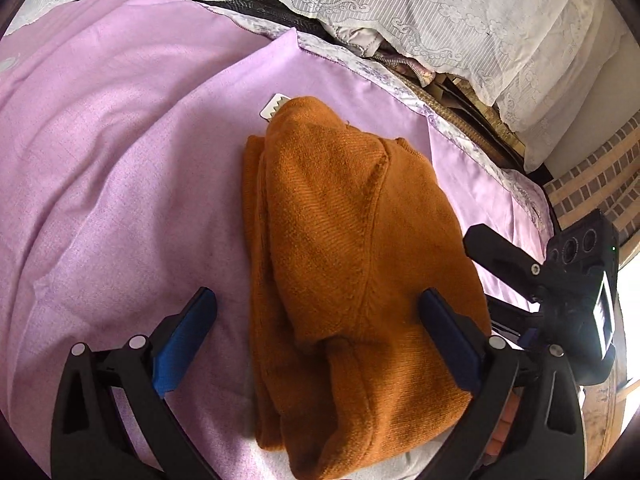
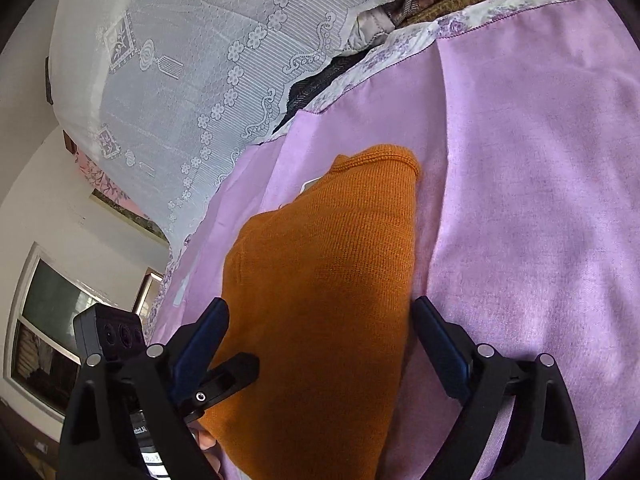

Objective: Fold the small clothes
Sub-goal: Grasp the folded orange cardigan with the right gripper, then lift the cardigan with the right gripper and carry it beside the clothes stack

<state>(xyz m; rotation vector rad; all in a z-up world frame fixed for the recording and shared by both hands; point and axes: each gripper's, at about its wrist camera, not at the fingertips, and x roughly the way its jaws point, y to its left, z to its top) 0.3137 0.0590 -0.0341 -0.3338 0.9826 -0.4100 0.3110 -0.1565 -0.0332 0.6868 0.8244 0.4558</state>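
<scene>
**Mia:** Fingers first! How were the left gripper's [image 1: 318,304] fingers [image 1: 192,320]?

**Ben:** They were spread wide and held nothing. One blue finger sat over the purple sheet [image 1: 120,184]. The other blue finger was over the orange sweater [image 1: 352,264]. I could not tell if that finger touched the knit.

**Mia:** And the right gripper [image 2: 320,316]?

**Ben:** Its fingers [image 2: 440,340] were spread wide too, with no grip on anything. The sweater [image 2: 328,280] lay between them. The pads did not squeeze it. One finger was by the edge where the orange met the purple sheet [image 2: 540,200].

**Mia:** Where was the sweater?

**Ben:** It lay on the bed, on top of the purple sheet. It was folded into a long, thick bundle with a seam running down it. A small white tag [image 1: 273,107] poked out at the far end.

**Mia:** Were the two grippers close?

**Ben:** Yes. In the left wrist view, the right gripper [image 1: 520,268] and its black camera were just beside the sweater, on the right.

**Mia:** What was past the sweater?

**Ben:** The sheet had a flowery edge [image 1: 400,76]. Behind it was a white lace cloth [image 1: 460,12]. A brick wall [image 1: 600,172] was at the side. In the right wrist view, a window [image 2: 52,328] showed low on the left.
</scene>
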